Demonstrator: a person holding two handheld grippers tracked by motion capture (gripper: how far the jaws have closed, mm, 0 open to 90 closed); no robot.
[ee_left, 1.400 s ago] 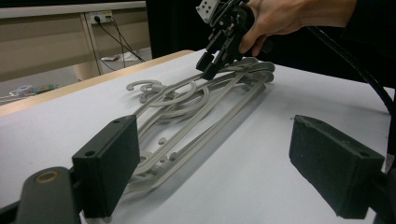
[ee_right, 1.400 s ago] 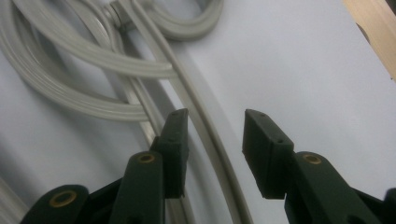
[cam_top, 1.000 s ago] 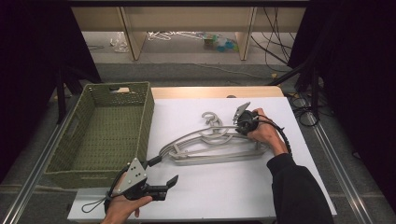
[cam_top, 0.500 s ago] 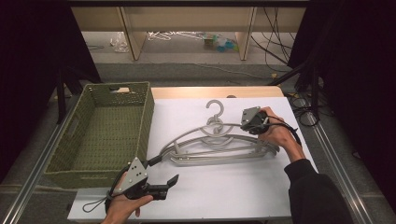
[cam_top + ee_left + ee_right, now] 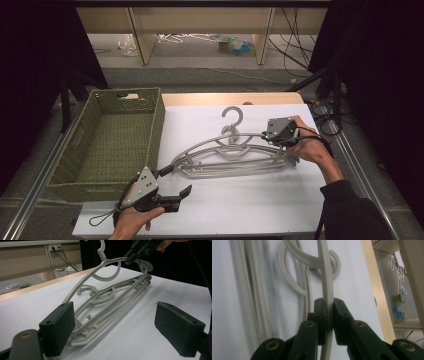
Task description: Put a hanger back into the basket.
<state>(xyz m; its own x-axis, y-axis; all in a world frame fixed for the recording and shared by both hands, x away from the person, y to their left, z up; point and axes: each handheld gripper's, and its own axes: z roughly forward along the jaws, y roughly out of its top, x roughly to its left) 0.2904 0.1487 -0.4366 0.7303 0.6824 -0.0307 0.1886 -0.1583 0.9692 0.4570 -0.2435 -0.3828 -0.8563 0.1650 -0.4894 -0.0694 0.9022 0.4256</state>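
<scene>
- Left tongs (image 5: 176, 189), held low at the near edge of the white worktop (image 5: 240, 210), stand with jaws wide apart and nothing between them; the left hand (image 5: 131, 222) grips them from below.
- A green woven basket (image 5: 70, 175) sits on the left side of the worktop, just beside those tongs.
- From the left gripper view, the tongs look along a pile of grey plastic hangers (image 5: 110, 307) that runs away toward the far corner.
- The hangers (image 5: 235, 157) lie mid-worktop, hooks pointing to the far edge, their left tips near the basket's corner.
- One hanger, the top hanger (image 5: 112, 261), is raised at its right end above the rest.
- Right tongs (image 5: 327, 315) are clamped tight on that top hanger's arm, the grey bar pinched between both pads.
- In the high view, the right tongs (image 5: 265, 136) sit at the pile's right shoulder, the right hand (image 5: 307, 147) wrapped around them.
</scene>
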